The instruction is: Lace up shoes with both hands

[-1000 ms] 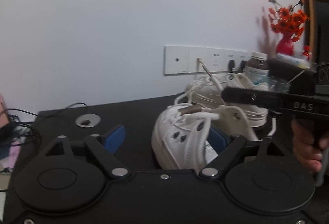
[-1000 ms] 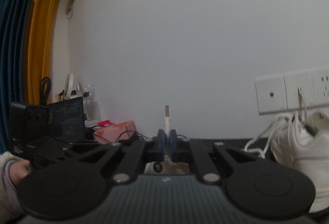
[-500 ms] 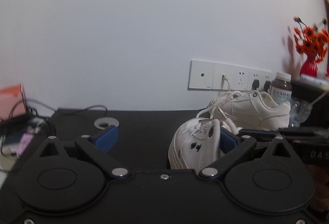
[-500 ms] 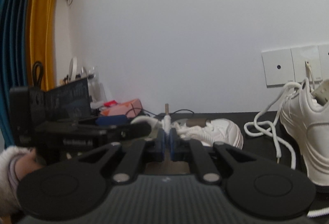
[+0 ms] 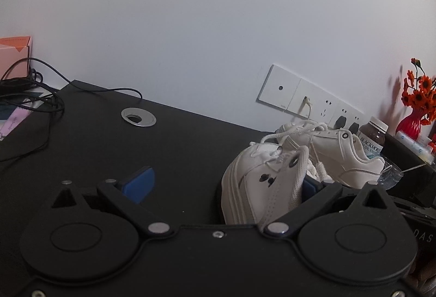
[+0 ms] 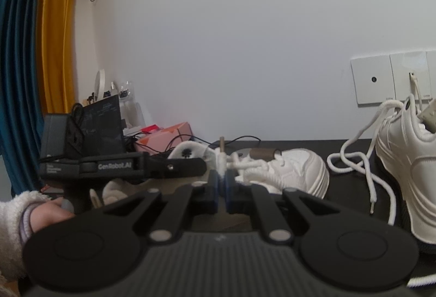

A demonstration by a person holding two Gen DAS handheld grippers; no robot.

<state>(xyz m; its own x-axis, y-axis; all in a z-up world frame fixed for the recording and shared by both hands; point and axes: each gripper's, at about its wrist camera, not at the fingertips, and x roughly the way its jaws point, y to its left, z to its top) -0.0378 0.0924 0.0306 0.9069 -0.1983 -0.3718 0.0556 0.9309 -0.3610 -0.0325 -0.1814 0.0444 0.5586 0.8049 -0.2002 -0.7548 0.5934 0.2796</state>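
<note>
A white shoe (image 5: 253,188) lies on its side on the black desk (image 5: 177,144), toe toward me in the left wrist view. My left gripper (image 5: 223,185) stands wide open around it; the shoe's upper rests near the right blue pad (image 5: 309,185), and the left pad (image 5: 139,184) is well clear. In the right wrist view the same shoe (image 6: 288,169) lies just ahead. My right gripper (image 6: 222,182) is shut on a white lace end (image 6: 222,161) with a brown tip that sticks up. The left gripper (image 6: 196,167) reaches in from the left.
The second white shoe (image 6: 408,169) stands upright at the right with loose laces (image 6: 362,174). Behind it are a wall socket strip (image 5: 299,98), a brown bottle (image 5: 372,136) and a red vase of flowers (image 5: 414,117). Cables (image 5: 32,95) and a pink box (image 6: 166,139) lie at the desk's left.
The left gripper rolled and sank toward the desk, and its jaws widened slightly. The right gripper tipped down, bringing the lying shoe into view, still shut on the lace end.
</note>
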